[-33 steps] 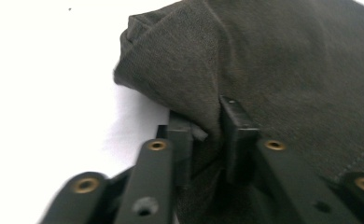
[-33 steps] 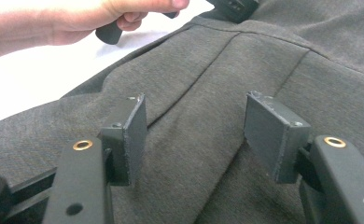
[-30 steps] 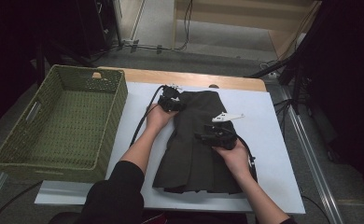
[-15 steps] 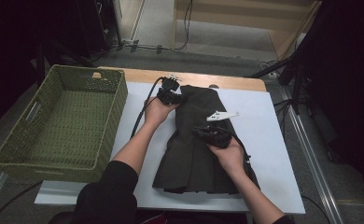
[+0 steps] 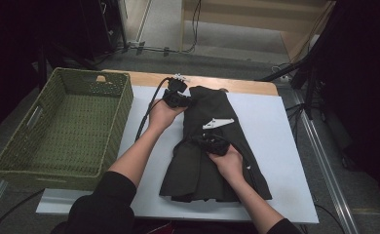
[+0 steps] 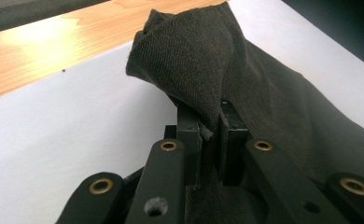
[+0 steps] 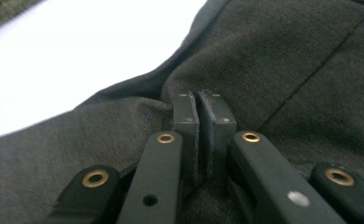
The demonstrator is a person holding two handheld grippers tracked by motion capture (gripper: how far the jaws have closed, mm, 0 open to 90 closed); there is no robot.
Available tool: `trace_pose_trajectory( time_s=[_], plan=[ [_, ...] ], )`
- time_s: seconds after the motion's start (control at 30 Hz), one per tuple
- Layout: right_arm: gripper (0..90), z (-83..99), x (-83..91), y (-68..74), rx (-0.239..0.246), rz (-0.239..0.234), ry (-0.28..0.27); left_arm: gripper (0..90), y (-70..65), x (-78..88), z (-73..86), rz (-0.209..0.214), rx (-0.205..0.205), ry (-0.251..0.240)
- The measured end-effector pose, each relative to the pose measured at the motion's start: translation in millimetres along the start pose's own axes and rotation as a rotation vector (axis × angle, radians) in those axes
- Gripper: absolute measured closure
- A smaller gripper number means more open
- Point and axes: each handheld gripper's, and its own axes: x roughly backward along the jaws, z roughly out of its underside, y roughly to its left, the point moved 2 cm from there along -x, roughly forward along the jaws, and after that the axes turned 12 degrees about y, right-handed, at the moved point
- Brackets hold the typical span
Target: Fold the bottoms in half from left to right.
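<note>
White sheeting covers the worktop (image 5: 275, 126), where a dark garment (image 5: 212, 165) lies spread beside a green basket (image 5: 61, 126). Left hand-held gripper (image 6: 211, 130) pinches its lifted top corner; right hand-held gripper (image 7: 203, 109), jaws just closing, clamps a fold mid-cloth.

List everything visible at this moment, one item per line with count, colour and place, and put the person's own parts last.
Dark pleated fabric garment: one, charcoal, spread on the white sheet, its far corner lifted.
Woven wicker basket: one, green, left on the table.
White table sheet: one, white, under the garment.
Wooden tabletop: one, light brown, showing along the far edge.
Left gripper: one, black, shut on the garment's far corner.
Right gripper: one, black, shut on a fold in the middle of the garment.
Forearms: two, dark sleeves, entering from the bottom.
</note>
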Motion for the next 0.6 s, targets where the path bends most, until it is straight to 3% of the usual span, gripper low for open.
trace_pose_trajectory(
  time_s=[0.13,0.27,0.37,0.43,0.53,0.6],
  plan=[
    [87.0,1.2,-6.5,-2.0,0.006,0.013,0.023,83.6,-8.0,7.9,-0.3,0.024,-0.011,0.0],
    [87.6,2.8,-9.5,-5.4,0.015,0.009,0.021,83.8,-19.2,18.7,3.1,0.041,-0.048,-0.02],
    [87.5,3.3,-8.2,-7.0,0.005,0.003,0.025,83.7,-20.9,21.2,4.5,0.046,-0.043,-0.02],
    [87.4,3.0,-5.7,-7.5,-0.014,-0.014,0.035,83.7,-21.6,21.6,4.3,0.04,-0.048,-0.021],
    [87.3,3.1,2.5,-8.2,-0.004,-0.008,0.036,83.6,-22.2,22.0,4.0,0.037,-0.052,-0.019],
    [87.4,3.7,12.9,-12.2,-0.007,-0.031,0.017,83.6,-22.0,22.0,4.1,0.048,-0.042,-0.019]
  ],
)
